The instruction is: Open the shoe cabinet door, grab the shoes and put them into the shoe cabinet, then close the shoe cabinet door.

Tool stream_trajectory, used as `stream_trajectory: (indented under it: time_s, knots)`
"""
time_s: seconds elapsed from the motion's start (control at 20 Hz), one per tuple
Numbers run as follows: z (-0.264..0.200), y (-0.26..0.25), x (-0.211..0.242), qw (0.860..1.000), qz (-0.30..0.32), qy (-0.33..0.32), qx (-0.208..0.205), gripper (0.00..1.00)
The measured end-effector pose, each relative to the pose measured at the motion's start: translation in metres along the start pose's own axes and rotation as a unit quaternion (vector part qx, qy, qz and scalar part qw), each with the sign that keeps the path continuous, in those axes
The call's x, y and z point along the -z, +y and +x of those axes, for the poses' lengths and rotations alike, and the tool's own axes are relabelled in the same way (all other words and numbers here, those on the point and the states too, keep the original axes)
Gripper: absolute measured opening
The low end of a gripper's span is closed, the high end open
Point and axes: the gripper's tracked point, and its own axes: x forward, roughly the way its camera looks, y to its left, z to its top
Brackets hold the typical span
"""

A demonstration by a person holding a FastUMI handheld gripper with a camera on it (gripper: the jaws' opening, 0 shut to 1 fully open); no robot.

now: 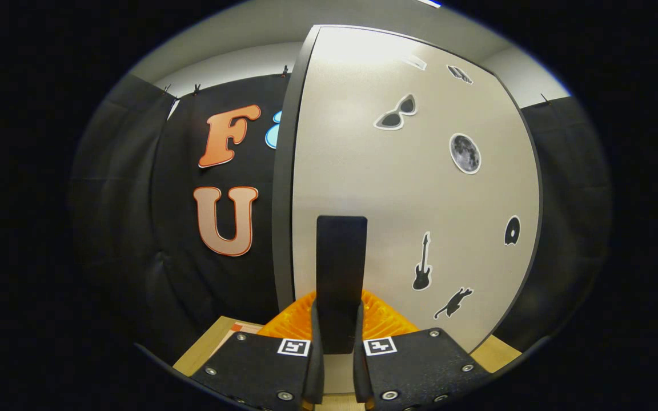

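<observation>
The claw (340,342) is closed on the dark upright handle (341,274) of the shoe cabinet door (409,188), both fingers pressing its lower end. The handle's long axis runs vertically, straight ahead of the fingers. The door's dark edge (283,188) lies just left of the handle. The wooden worktop (203,348) shows below; nothing visibly blocks the swing.

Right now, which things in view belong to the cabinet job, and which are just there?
Job:
- cabinet door
- black door handle, clamped between the gripper fingers

Just there:
- stickers on the door: sunglasses, moon, guitar, cat
- wooden surface
</observation>
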Motion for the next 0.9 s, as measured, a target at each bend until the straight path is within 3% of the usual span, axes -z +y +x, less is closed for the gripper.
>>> stream_trajectory:
  time_s: [0.9]
  knots:
    - [-0.119,-0.058,0.003,0.998,0.019,-0.010,-0.064,0.18]
